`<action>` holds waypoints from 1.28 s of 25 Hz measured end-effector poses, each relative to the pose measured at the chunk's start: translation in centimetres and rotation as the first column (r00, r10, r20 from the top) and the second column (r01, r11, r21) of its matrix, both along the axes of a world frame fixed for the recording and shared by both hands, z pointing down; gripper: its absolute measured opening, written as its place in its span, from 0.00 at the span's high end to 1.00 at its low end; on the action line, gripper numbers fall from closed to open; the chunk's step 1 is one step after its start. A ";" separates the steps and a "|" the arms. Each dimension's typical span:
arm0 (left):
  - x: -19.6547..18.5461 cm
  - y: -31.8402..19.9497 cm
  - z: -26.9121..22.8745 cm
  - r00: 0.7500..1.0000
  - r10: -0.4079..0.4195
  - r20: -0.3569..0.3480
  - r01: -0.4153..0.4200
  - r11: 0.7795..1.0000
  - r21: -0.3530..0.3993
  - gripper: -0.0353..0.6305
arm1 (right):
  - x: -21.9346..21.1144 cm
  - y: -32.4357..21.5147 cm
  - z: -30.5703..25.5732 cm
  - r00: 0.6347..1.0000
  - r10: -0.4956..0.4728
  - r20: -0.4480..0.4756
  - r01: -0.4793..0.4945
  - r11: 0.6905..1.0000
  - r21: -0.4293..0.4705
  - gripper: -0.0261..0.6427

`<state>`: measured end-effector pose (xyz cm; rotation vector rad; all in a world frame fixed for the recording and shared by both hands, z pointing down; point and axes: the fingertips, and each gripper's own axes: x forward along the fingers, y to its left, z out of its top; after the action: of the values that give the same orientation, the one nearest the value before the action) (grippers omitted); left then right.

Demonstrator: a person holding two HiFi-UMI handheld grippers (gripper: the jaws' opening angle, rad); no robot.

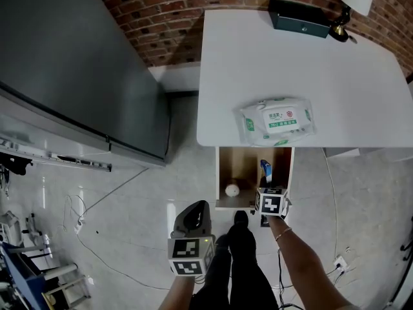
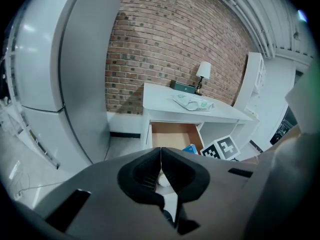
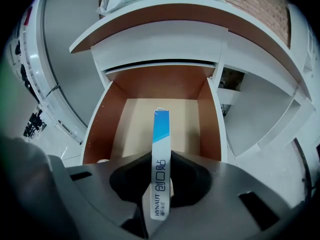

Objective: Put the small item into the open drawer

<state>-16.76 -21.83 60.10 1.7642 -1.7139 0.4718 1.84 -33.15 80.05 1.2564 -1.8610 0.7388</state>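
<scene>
The tabletop (image 1: 361, 76) lies ahead of and above both grippers. The open drawer (image 3: 135, 124) projects from under its near edge, directly ahead of the right gripper (image 3: 161, 184). A wipes pack (image 1: 279, 122) rests on the tabletop, beyond the right gripper and above the drawer.

Right gripper: jaws clamped on a slim blue-and-white box (image 3: 161, 134), held on edge. The box extends forward past the jaw tips, over the drawer's right half.

Left gripper (image 2: 161, 171): jaws closed together, nothing between them. It is positioned behind and left of the right gripper, short of the drawer.

A white ball (image 1: 231, 190) lies in the drawer, left of the right gripper.
</scene>
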 end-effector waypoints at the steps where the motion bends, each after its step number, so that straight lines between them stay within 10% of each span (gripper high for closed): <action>1: -0.1 -0.1 0.2 1.000 -0.004 0.000 0.004 1.000 0.001 0.91 | 0.0 0.0 0.4 1.000 0.004 -0.004 -0.004 1.000 -0.010 0.84; 32: -1.4 -0.3 2.3 0.999 -0.054 -0.008 0.054 0.998 -0.031 0.91 | -0.7 0.2 5.1 0.994 -0.034 -0.107 0.013 0.981 -0.196 0.83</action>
<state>-18.16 -22.18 62.37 1.6921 -1.7342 0.4633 1.15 -33.00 85.20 1.1253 -1.6685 0.8019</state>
